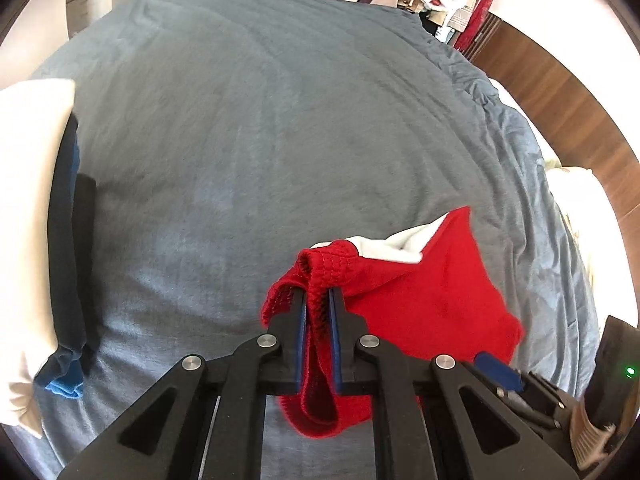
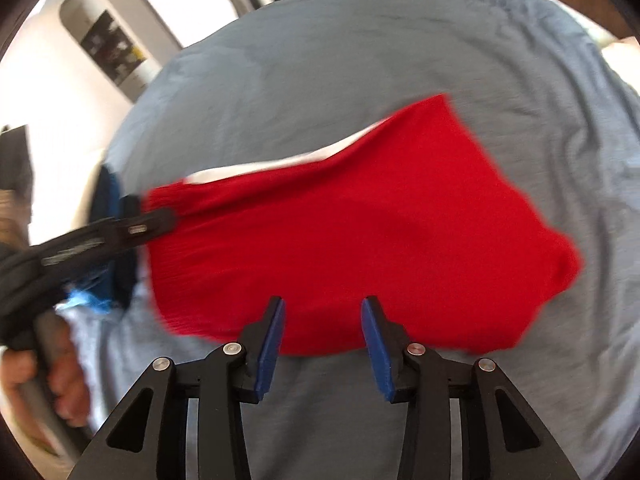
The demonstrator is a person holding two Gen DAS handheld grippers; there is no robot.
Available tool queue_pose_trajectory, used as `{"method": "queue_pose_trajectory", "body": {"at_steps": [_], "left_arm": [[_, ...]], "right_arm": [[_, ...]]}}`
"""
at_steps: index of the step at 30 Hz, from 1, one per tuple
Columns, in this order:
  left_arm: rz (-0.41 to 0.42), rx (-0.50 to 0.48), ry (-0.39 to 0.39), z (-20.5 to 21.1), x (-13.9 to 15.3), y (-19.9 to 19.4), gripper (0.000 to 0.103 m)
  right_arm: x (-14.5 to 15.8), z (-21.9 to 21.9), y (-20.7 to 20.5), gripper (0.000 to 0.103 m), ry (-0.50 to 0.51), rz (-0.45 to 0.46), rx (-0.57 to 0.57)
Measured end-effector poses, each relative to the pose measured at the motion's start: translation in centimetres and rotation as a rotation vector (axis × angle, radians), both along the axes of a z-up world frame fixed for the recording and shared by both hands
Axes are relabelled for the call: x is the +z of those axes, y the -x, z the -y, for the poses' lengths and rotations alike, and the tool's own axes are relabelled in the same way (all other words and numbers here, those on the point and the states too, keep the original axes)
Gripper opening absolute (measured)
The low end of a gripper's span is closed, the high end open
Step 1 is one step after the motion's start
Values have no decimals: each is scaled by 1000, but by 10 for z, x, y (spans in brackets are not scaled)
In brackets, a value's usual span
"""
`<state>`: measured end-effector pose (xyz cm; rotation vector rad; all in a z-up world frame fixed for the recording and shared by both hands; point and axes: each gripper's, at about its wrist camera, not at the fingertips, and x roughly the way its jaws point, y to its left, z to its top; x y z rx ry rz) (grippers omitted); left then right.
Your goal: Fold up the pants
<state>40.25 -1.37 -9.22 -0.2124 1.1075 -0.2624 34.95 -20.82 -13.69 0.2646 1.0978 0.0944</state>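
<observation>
Waistband fabric of the red pants (image 1: pixel 420 292) is bunched between the jaws of the left gripper (image 1: pixel 318 300), which are clamped together on it. The rest of the garment trails to the right over the grey-blue bed cover (image 1: pixel 260 120), a white lining showing at its upper edge. The right gripper (image 2: pixel 322 312) hovers at the near edge of the pants, jaws apart and apparently touching nothing, though that view is blurred. Folded clothes (image 1: pixel 66 240) lie at the bed's left.
</observation>
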Motion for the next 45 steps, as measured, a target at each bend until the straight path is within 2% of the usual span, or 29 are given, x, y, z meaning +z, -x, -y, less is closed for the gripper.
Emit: {"method": "queue_pose_trajectory", "body": {"at_steps": [3, 6, 11, 14, 18, 24, 29, 32, 34, 39, 45], "left_arm": [[24, -10, -9, 13, 12, 1, 11], [37, -9, -6, 20, 20, 1, 11], [43, 6, -5, 16, 25, 2, 11], [38, 19, -8, 11, 24, 2, 11], [28, 29, -9, 4, 19, 2, 11], [25, 30, 26, 8, 23, 0, 11], [23, 33, 63, 25, 26, -4, 10], [8, 56, 110, 36, 25, -7, 10], [7, 62, 125, 44, 27, -9, 10], [7, 56, 142, 71, 36, -12, 10], [-20, 46, 164, 109, 38, -21, 10]], "right_arm": [[0, 23, -3, 41, 30, 16, -41], [-2, 33, -16, 41, -7, 23, -12], [-14, 18, -59, 39, -9, 50, 136], [-21, 3, -86, 28, -5, 42, 218], [-11, -5, -109, 27, -29, 82, 248], [-21, -7, -145, 27, -58, 43, 272], [-32, -11, -164, 27, -57, -11, 347], [-39, -11, -175, 27, -55, -40, 375], [-39, -7, -178, 27, -60, -49, 376], [-25, 16, -168, 27, -75, -9, 345], [-6, 62, -150, 27, -70, 33, 259]]}}
